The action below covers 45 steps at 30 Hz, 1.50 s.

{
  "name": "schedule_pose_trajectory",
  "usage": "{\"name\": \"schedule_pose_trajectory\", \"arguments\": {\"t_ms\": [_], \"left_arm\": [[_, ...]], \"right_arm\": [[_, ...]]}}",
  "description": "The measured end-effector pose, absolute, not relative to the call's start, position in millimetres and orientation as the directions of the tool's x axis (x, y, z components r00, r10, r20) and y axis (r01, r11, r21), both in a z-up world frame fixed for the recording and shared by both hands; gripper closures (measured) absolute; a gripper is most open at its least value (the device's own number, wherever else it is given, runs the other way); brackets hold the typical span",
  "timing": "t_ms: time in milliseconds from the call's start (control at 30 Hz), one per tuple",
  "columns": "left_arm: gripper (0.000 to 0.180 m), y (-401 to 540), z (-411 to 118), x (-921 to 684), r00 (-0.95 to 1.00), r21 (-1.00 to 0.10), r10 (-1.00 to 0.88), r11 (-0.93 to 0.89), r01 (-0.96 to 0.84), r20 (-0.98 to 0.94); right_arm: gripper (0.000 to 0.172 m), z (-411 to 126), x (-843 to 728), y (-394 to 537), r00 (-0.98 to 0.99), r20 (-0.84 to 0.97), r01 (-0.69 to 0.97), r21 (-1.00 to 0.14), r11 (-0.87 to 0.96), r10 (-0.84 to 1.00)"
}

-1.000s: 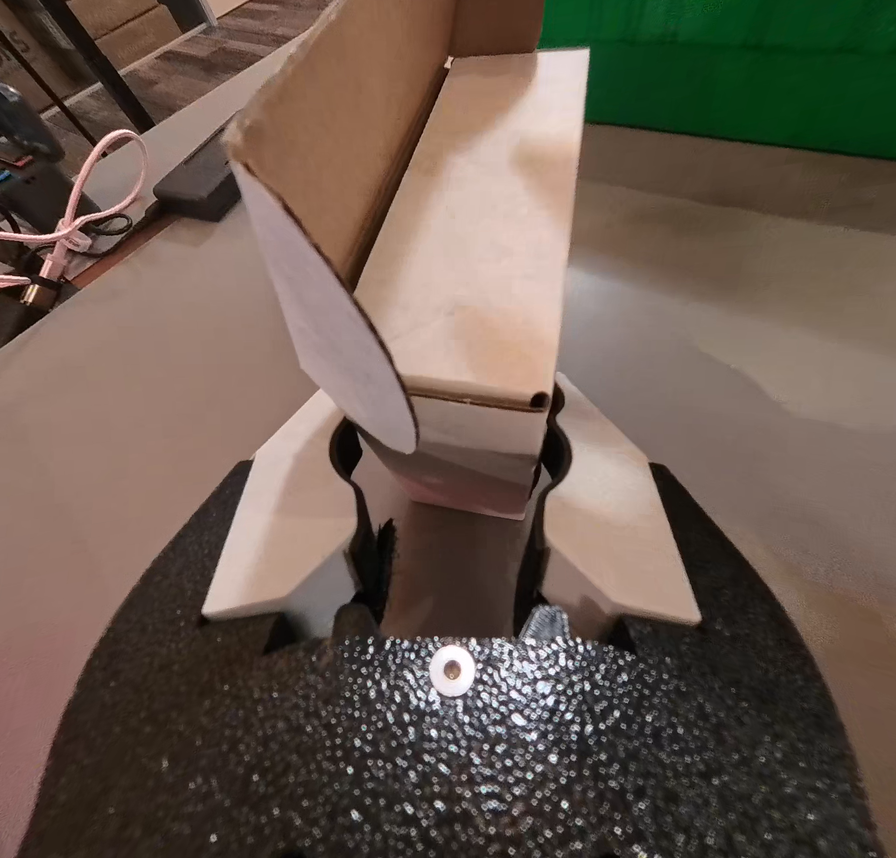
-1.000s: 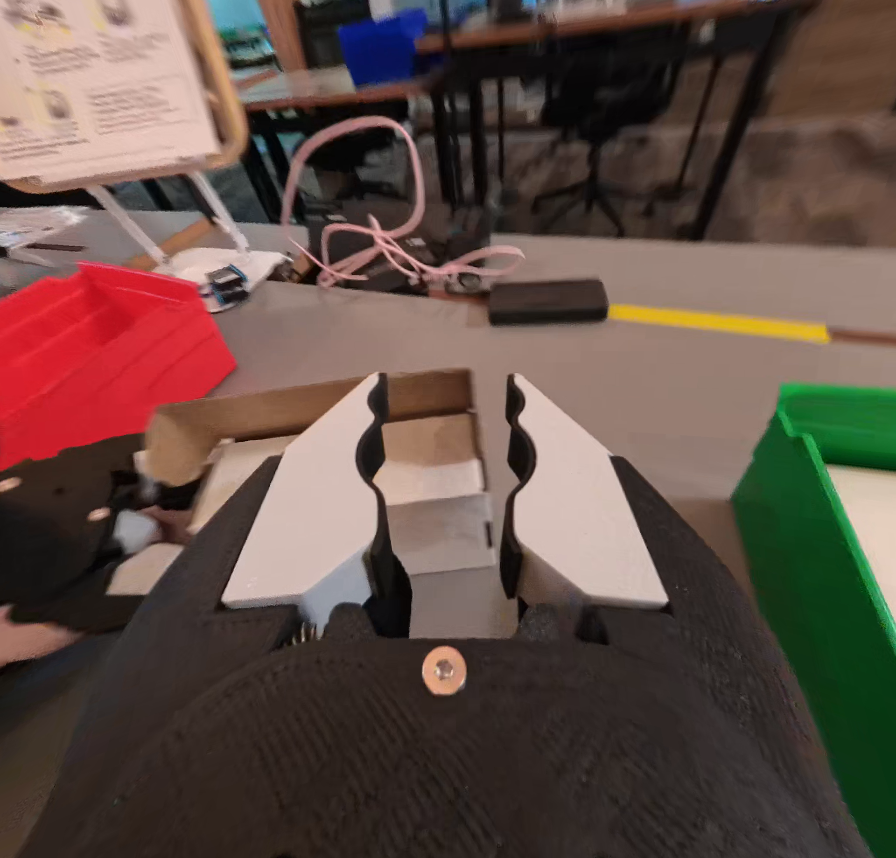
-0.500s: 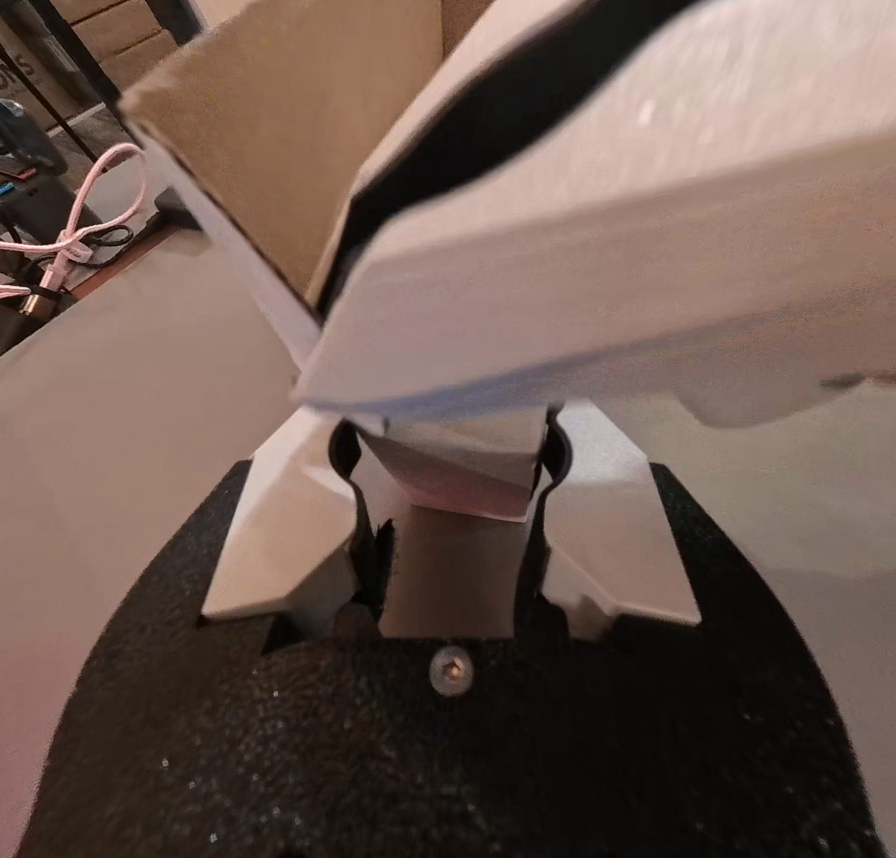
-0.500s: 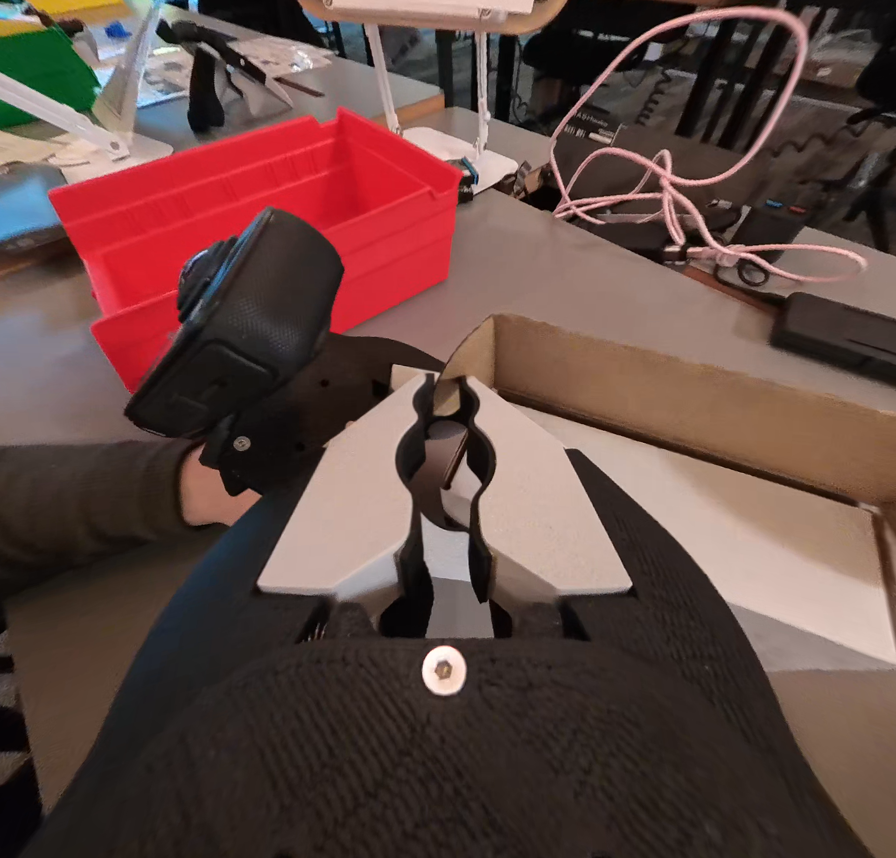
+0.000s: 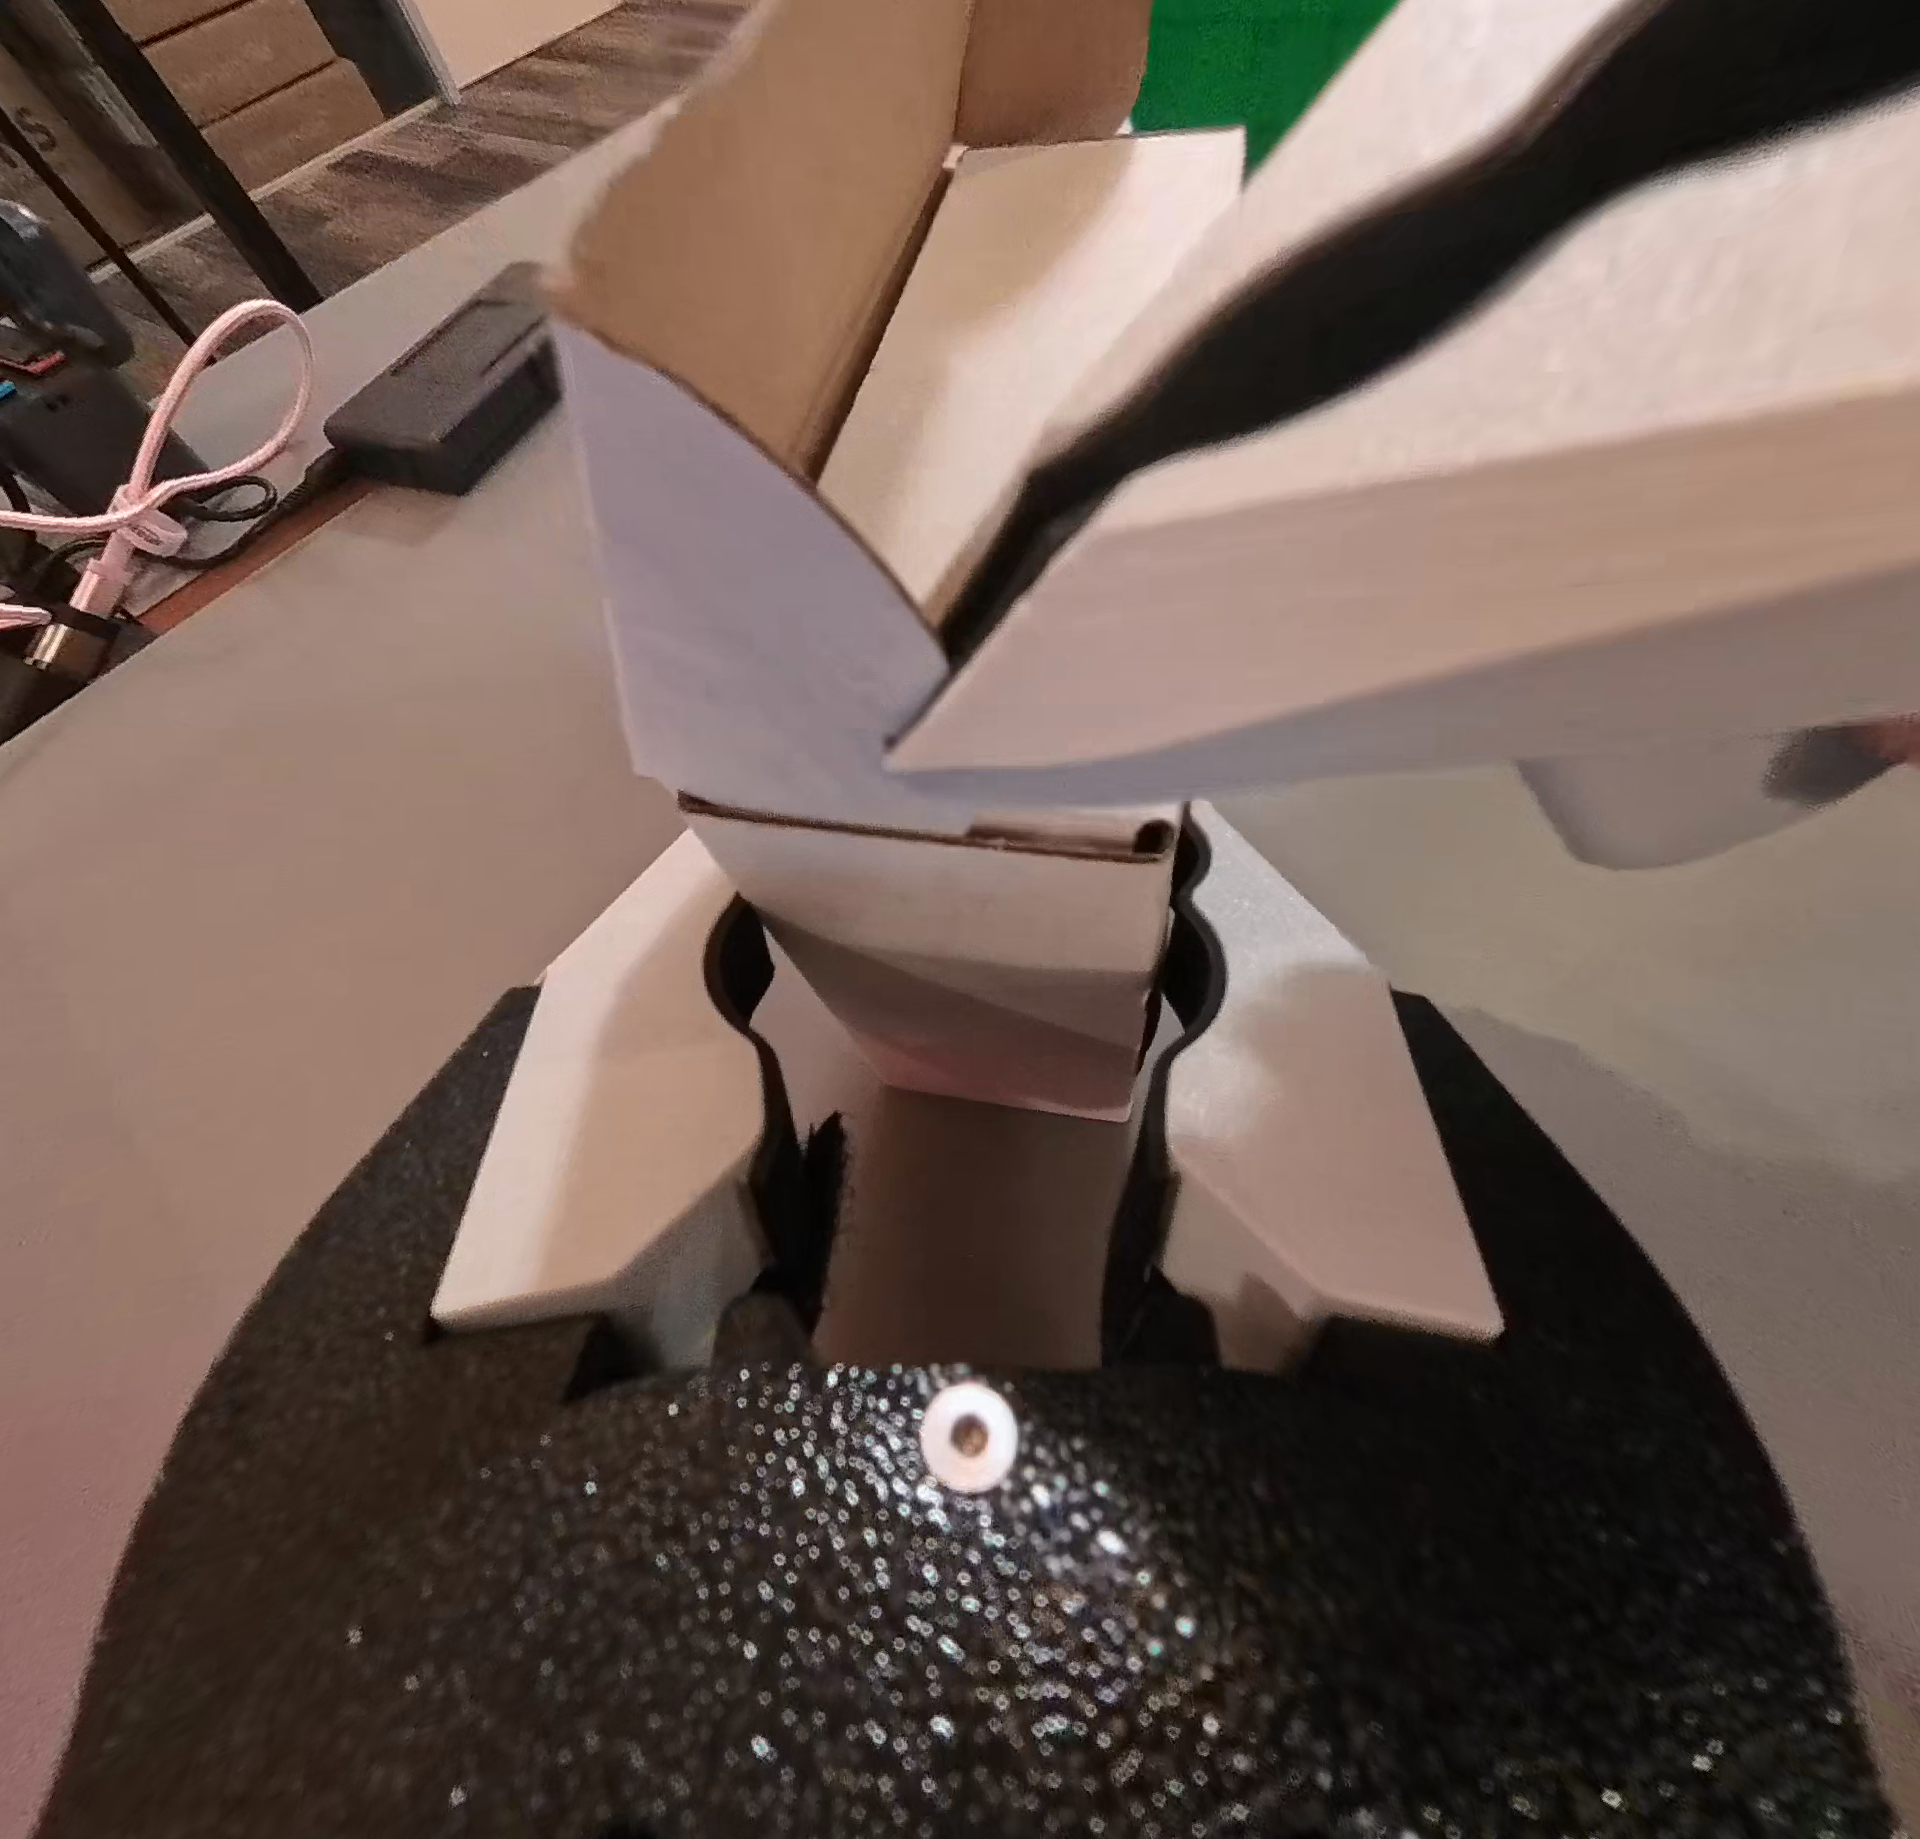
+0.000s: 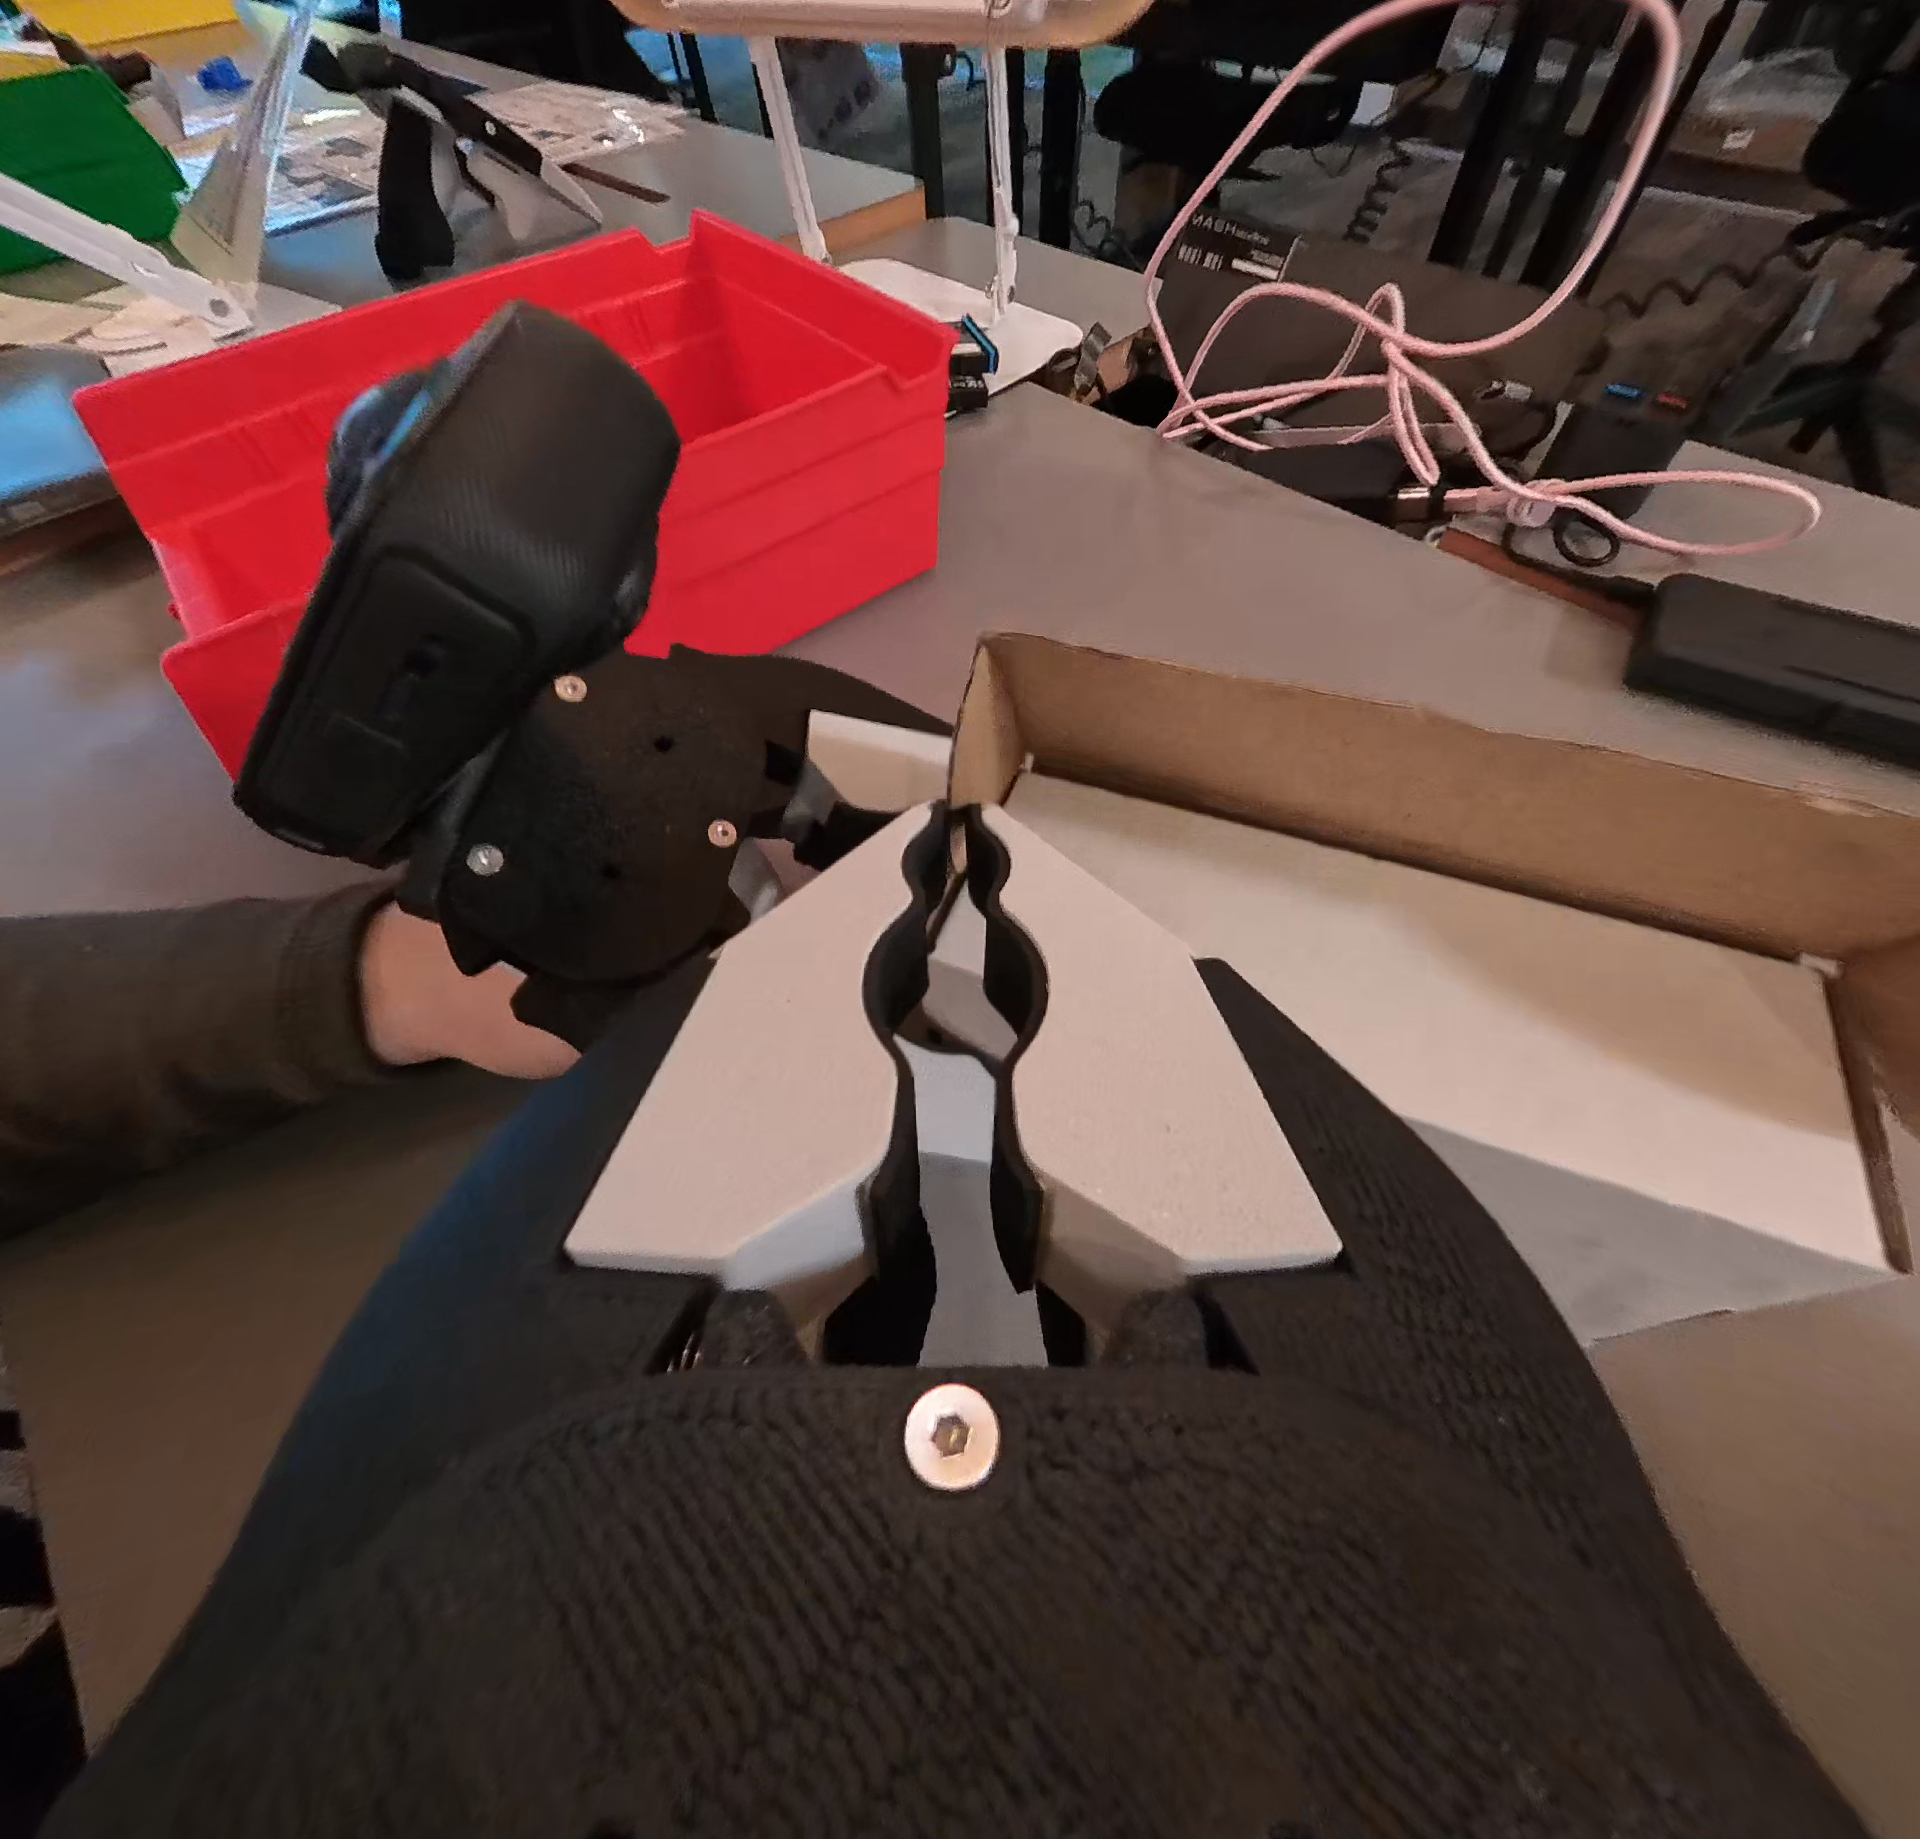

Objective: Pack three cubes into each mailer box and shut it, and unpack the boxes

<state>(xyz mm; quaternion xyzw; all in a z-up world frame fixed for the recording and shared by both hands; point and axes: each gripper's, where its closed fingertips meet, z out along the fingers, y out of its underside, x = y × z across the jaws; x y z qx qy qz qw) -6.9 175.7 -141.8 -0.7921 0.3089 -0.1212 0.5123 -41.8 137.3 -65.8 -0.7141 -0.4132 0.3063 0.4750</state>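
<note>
White mailer box (image 6: 1455,1041) near the grey table's (image 6: 1091,542) front edge, lid raised. Left gripper (image 5: 961,958) clamps the box's end wall, both pads pressing. Right gripper (image 6: 954,833) pinched shut on the lid's side flap (image 5: 727,605) at that end. Red bin (image 6: 790,459) toward the far-left corner

No quotable writing anywhere.
</note>
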Motion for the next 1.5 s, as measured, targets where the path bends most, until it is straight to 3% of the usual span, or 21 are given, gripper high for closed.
{"name": "schedule_pose_trajectory", "arguments": {"t_ms": [33, 100, 167, 300, 467, 700, 833, 1167, 1267, 1333, 1400, 1500], "left_arm": [[0.105, 175.6, -141.9, -7.0, 0.779, -0.887, -0.614, -0.284, -0.365, -0.124], [0.104, 175.5, -141.8, -6.8, 0.778, -0.886, -0.614, -0.279, -0.371, -0.132], [0.104, 175.5, -141.8, -6.9, 0.778, -0.886, -0.614, -0.28, -0.369, -0.13], [0.104, 175.6, -141.7, -7.0, 0.778, -0.886, -0.614, -0.28, -0.37, -0.131], [0.104, 175.6, -141.6, -7.0, 0.778, -0.886, -0.614, -0.279, -0.371, -0.132], [0.104, 175.4, -141.5, -7.2, 0.779, -0.885, -0.612, -0.28, -0.372, -0.134], [0.104, 175.1, -141.7, -7.6, 0.783, -0.881, -0.607, -0.288, -0.377, -0.136], [0.099, 157.9, -122.9, -29.2, 0.719, -0.869, -0.663, -0.211, -0.447, -0.209], [0.117, 150.3, -75.3, -36.2, 0.708, -0.961, -0.692, -0.079, -0.264, -0.138], [0.143, 150.0, -46.5, -47.1, 0.733, -0.988, -0.669, 0.014, -0.154, -0.123], [0.164, 156.3, -36.6, -61.3, 0.788, -0.986, -0.593, 0.071, -0.151, -0.163], [0.172, 161.7, -47.3, -62.5, 0.797, -0.976, -0.569, 0.049, -0.213, -0.203]], "right_arm": [[0.171, -68.4, -41.4, 136.5, 0.467, -0.044, 0.307, -0.928, -0.209, 0.883], [0.168, -67.9, -38.6, 134.6, 0.46, -0.042, 0.311, -0.928, -0.206, 0.887], [0.155, -50.1, -26.3, 135.4, 0.48, 0.001, 0.262, -0.954, -0.143, 0.877], [0.152, -12.3, 42.0, 174.9, 0.666, 0.056, 0.129, -0.991, -0.041, 0.744], [0.143, -47.1, 87.5, 229.7, 0.739, 0.0, 0.198, -0.956, -0.217, 0.673], [0.152, -60.3, 77.8, 244.3, 0.718, 0.013, 0.244, -0.941, -0.233, 0.696], [0.171, -56.6, 75.2, 244.8, 0.707, 0.021, 0.261, -0.937, -0.232, 0.707], [0.172, -55.6, 73.3, 246.7, 0.703, 0.044, 0.287, -0.931, -0.227, 0.71], [0.172, -55.5, 73.4, 246.6, 0.697, 0.046, 0.289, -0.931, -0.221, 0.716], [0.172, -55.5, 73.2, 246.5, 0.692, 0.045, 0.29, -0.931, -0.22, 0.72], [0.172, -55.5, 73.2, 246.4, 0.69, 0.038, 0.287, -0.931, -0.225, 0.723], [0.172, -55.4, 73.0, 246.0, 0.689, 0.026, 0.283, -0.929, -0.236, 0.725]]}}
